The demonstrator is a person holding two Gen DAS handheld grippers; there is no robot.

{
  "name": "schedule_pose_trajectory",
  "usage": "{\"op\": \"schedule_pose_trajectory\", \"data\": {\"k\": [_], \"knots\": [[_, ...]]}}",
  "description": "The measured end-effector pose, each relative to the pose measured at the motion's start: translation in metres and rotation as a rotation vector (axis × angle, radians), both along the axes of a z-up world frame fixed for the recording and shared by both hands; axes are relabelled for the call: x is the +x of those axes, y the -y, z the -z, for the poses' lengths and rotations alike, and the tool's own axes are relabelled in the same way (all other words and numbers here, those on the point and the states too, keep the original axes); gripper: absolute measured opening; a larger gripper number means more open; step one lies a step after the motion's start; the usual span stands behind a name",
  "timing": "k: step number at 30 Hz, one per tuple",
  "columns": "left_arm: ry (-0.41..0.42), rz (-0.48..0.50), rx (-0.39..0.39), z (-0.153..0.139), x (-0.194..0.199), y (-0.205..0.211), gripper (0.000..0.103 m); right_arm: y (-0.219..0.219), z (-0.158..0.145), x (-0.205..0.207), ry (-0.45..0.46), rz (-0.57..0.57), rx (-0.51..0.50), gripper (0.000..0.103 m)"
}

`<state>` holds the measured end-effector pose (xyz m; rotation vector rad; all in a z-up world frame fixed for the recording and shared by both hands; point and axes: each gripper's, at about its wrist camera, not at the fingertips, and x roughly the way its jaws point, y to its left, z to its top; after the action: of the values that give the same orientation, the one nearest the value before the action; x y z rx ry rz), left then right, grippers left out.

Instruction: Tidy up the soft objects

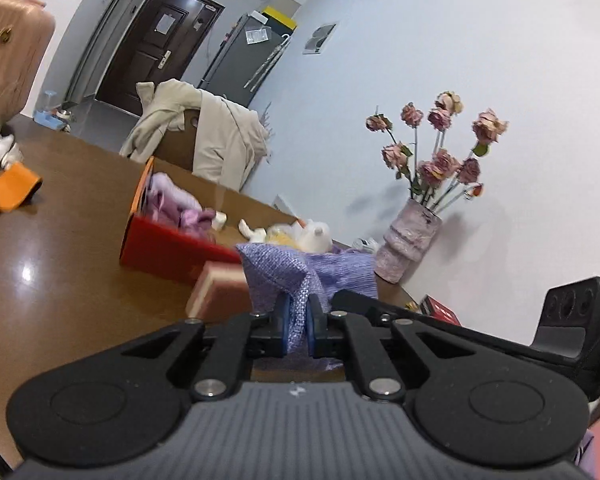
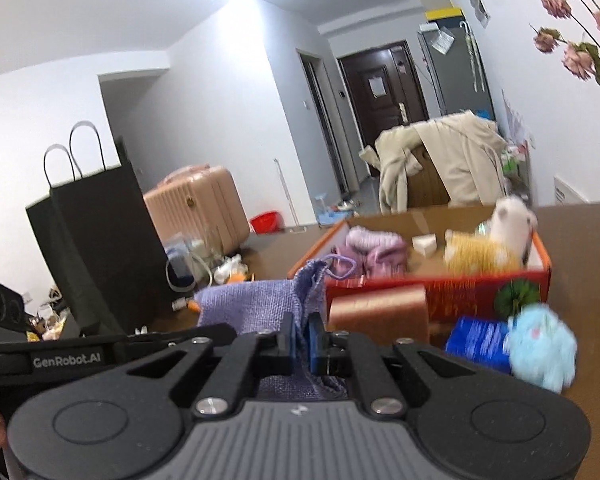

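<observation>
A purple knitted cloth (image 1: 300, 272) hangs between both grippers above the brown table (image 1: 68, 240). My left gripper (image 1: 298, 326) is shut on one edge of it. My right gripper (image 2: 300, 340) is shut on another edge of the same cloth (image 2: 252, 304). Behind it stands an open red cardboard box (image 2: 440, 292) holding pink-purple knitwear (image 2: 374, 246), a yellow soft toy (image 2: 476, 256) and a white plush (image 2: 510, 220). The box (image 1: 168, 248) also shows in the left wrist view. A pink sponge-like block (image 2: 380, 314) lies in front of the box.
A light blue fluffy toy (image 2: 540, 352) and a blue packet (image 2: 480, 340) lie right of the block. A vase of dried roses (image 1: 410, 240) stands by the wall. A chair with a beige coat (image 1: 216, 140) is behind the table. A black paper bag (image 2: 96, 240) stands at left.
</observation>
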<state>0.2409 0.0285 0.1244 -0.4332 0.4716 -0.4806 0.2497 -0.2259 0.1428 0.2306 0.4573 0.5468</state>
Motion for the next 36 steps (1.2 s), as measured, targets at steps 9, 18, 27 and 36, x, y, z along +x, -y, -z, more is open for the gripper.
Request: {"op": "schedule_pose_trajectory", "data": {"k": [9, 18, 27, 36], "knots": [[-0.100, -0.077, 0.063, -0.029, 0.141, 0.007, 0.008, 0.004, -0.021, 0.139, -0.071, -0.033, 0.046, 0.006], [-0.221, -0.214, 0.171, 0.040, 0.224, 0.001, 0.040, -0.027, 0.046, 0.248, -0.244, -0.008, 0.004, 0.009], [-0.134, -0.156, 0.237, 0.043, 0.222, 0.000, 0.064, -0.044, 0.073, 0.269, -0.258, -0.008, -0.113, 0.014], [-0.087, -0.229, 0.265, 0.008, 0.212, -0.009, 0.065, -0.035, 0.025, 0.241, -0.116, -0.007, -0.102, 0.044]]}}
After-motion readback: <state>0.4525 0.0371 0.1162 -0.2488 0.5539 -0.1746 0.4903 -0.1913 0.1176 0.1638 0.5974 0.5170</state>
